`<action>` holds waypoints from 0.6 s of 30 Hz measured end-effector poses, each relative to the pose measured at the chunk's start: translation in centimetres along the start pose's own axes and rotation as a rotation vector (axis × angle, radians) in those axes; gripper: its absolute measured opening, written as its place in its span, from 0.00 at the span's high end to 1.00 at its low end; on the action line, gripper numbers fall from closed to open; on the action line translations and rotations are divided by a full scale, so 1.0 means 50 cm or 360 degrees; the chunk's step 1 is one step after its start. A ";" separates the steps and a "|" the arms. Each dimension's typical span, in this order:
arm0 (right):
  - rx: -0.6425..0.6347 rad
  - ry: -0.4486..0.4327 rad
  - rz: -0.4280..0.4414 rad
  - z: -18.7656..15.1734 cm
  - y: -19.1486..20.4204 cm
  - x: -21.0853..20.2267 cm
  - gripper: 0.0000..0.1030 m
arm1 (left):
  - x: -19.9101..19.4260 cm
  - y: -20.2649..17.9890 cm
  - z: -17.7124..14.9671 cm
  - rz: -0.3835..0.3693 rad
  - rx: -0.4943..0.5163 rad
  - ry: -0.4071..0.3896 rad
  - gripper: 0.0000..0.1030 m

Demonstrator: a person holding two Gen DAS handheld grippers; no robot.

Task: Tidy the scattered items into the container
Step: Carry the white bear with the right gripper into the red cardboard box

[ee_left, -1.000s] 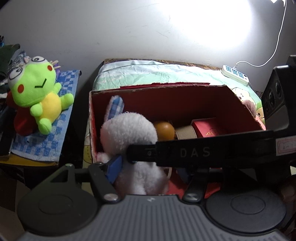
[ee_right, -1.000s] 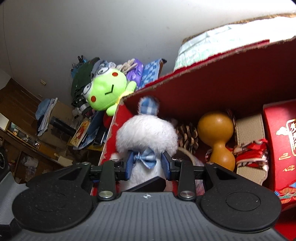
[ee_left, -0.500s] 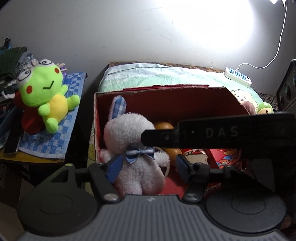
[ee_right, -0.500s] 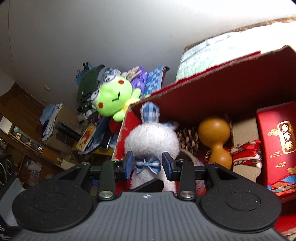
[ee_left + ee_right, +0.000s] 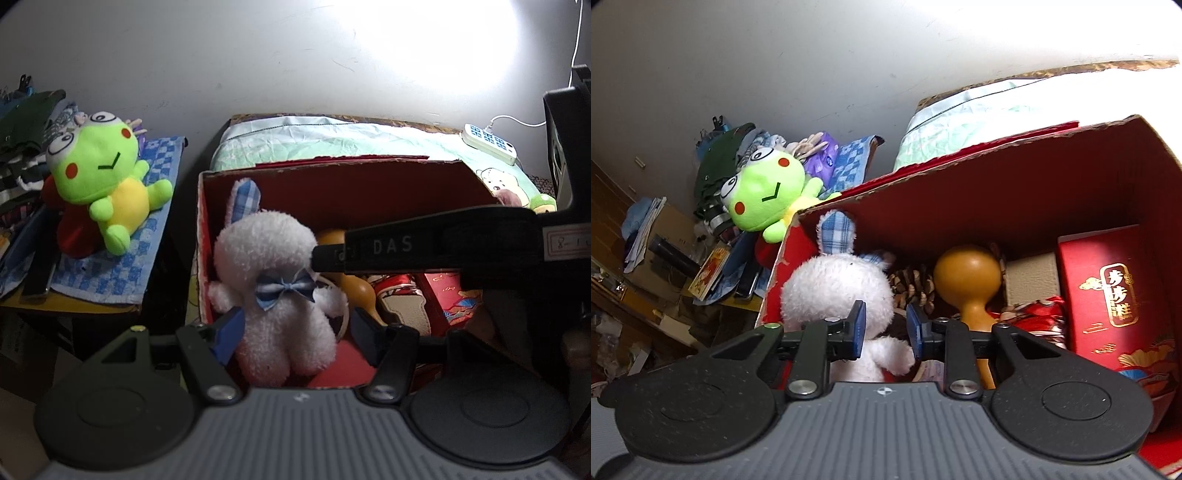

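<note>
The right claw [image 5: 884, 334] stands narrowly parted, holding nothing, just above the white bunny's [image 5: 836, 291] paw. The left claw [image 5: 295, 332] gapes wide around the bunny's body without pinching it. The bunny already sits inside the red box [image 5: 1015, 206], gourd [image 5: 967, 277] at its 3 o'clock. The green frog [image 5: 99, 177] remains outside, at the box's 9 o'clock.

I am in a lived-in home bedroom. A quilted bed cover [image 5: 332, 136] with cartoon bears lies against the far wall, a power strip [image 5: 489, 138] resting on it. To the left, a green frog plush [image 5: 99, 177] sits among piled clothes [image 5: 720, 162] and clutter.
</note>
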State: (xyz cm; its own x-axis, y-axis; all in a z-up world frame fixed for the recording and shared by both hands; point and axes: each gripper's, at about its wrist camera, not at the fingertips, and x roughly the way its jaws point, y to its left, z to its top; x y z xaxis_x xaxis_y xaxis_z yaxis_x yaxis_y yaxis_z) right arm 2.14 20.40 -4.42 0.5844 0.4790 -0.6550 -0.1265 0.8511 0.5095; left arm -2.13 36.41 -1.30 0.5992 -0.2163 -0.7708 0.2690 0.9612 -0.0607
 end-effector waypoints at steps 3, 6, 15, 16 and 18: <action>0.0005 0.0012 0.0046 0.001 0.002 0.006 0.73 | 0.001 0.001 0.000 0.0005 -0.0003 0.0002 0.39; 0.0013 0.0031 0.0051 0.001 -0.002 0.012 0.73 | 0.007 -0.002 0.002 0.0016 0.0003 0.0009 0.39; 0.0081 0.0059 0.0120 0.008 -0.027 0.008 0.72 | 0.036 -0.015 0.020 0.0043 -0.0010 0.0057 0.39; 0.0080 0.0056 0.0118 0.008 -0.028 0.007 0.72 | 0.038 -0.017 0.022 0.0048 -0.0007 0.0058 0.38; 0.0088 0.0060 0.0121 0.008 -0.032 0.006 0.72 | 0.044 -0.019 0.024 0.0068 0.0001 0.0064 0.38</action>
State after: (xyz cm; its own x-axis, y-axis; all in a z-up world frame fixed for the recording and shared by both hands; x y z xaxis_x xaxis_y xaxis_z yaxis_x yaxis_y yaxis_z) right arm 2.82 19.12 -5.21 0.5442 0.5503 -0.6332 -0.1241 0.7993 0.5879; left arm -0.15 34.80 -2.16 0.5795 -0.1679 -0.7975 0.2441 0.9694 -0.0266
